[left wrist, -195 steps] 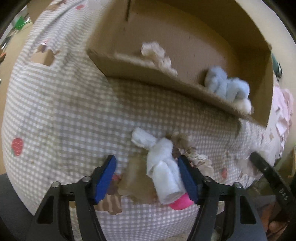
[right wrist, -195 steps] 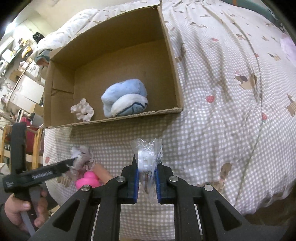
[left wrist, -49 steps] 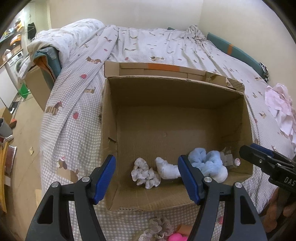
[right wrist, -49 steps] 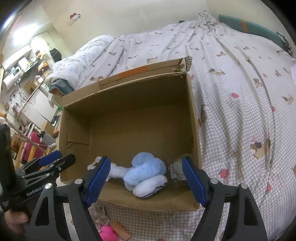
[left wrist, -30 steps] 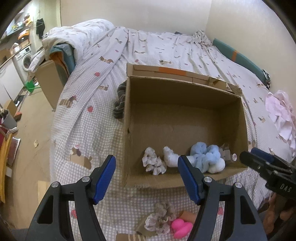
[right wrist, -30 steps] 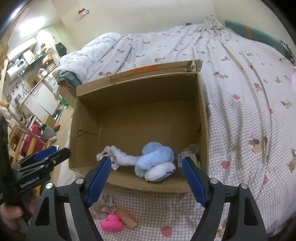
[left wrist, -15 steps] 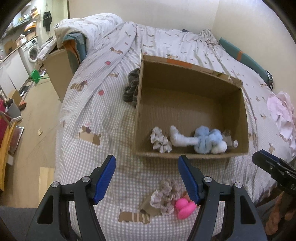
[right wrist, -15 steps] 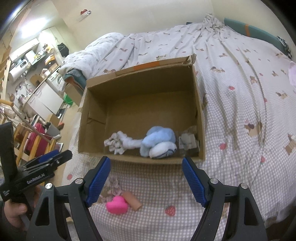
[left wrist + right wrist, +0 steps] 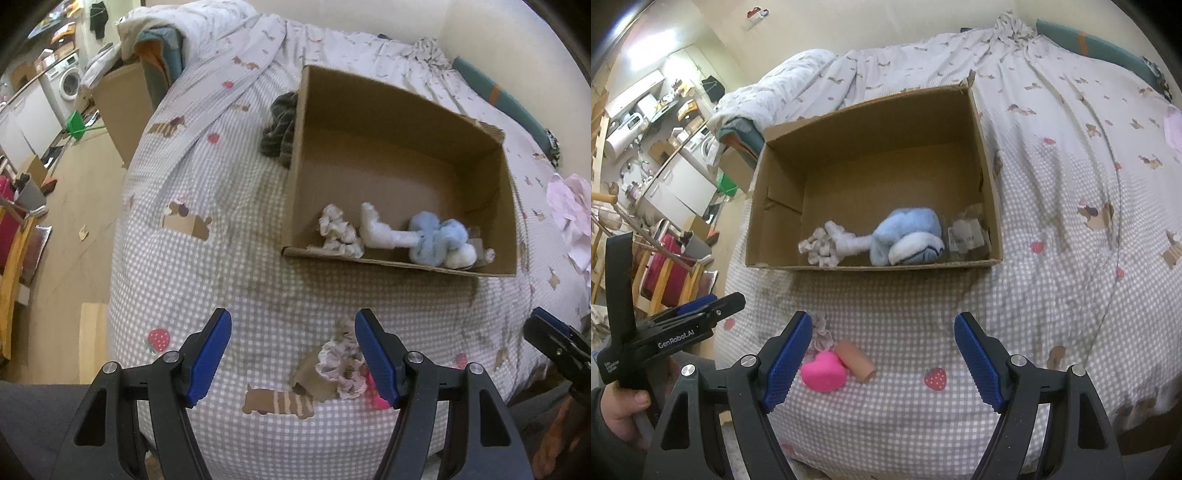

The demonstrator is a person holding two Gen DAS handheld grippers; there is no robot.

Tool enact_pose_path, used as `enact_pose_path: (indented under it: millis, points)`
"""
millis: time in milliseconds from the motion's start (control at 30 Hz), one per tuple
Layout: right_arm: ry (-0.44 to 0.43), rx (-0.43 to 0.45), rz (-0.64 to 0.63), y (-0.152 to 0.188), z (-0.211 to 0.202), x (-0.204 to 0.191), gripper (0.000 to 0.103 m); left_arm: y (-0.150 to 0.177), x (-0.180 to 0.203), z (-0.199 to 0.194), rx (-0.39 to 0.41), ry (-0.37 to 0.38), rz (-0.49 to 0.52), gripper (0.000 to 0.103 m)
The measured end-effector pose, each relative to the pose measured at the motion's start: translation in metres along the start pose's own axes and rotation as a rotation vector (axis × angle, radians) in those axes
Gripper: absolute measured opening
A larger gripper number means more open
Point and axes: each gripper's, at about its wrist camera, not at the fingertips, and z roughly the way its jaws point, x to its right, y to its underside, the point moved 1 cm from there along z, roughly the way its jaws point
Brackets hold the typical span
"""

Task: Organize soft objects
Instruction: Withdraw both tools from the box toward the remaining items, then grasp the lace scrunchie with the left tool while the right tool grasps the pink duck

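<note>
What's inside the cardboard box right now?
Along the near wall of the box: a frilly scrunchie, white sock, blue plush and a plastic packet. Anything under the plush is hidden.

A home, a bedroom opening onto a small living area: a bed (image 9: pixel 1071 192) under a gingham cover printed with dogs and strawberries fills most of both views, with a rumpled duvet (image 9: pixel 798 77) at its far end. Beyond it stand a washing machine (image 9: pixel 70 79) and white cabinets (image 9: pixel 679 188) (cluttered on top), above a wooden floor (image 9: pixel 70 206) with cardboard boxes (image 9: pixel 122 107)
</note>
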Motion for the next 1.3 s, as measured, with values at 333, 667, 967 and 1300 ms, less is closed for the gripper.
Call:
enact_pose_path:
  millis: [333,667,967,1300]
  points:
    - [0.000,-0.051,0.038,-0.004,0.023,0.004,0.084,-0.003,-0.017,0.021,-0.052,0.005,-0.096,0.067]
    - [-0.026,-0.071,0.097,-0.009,0.034,0.005,0.084,0.005,-0.014,0.061,-0.224,0.128,-0.165,0.064]
    - [-0.037,-0.090,0.093,-0.010,0.038,0.001,0.084,0.010,0.022,0.080,-0.275,0.159,-0.023,0.048]
    - [-0.030,-0.104,0.099,-0.008,0.039,0.003,0.084,0.009,0.064,0.091,-0.229,0.125,0.178,0.010]
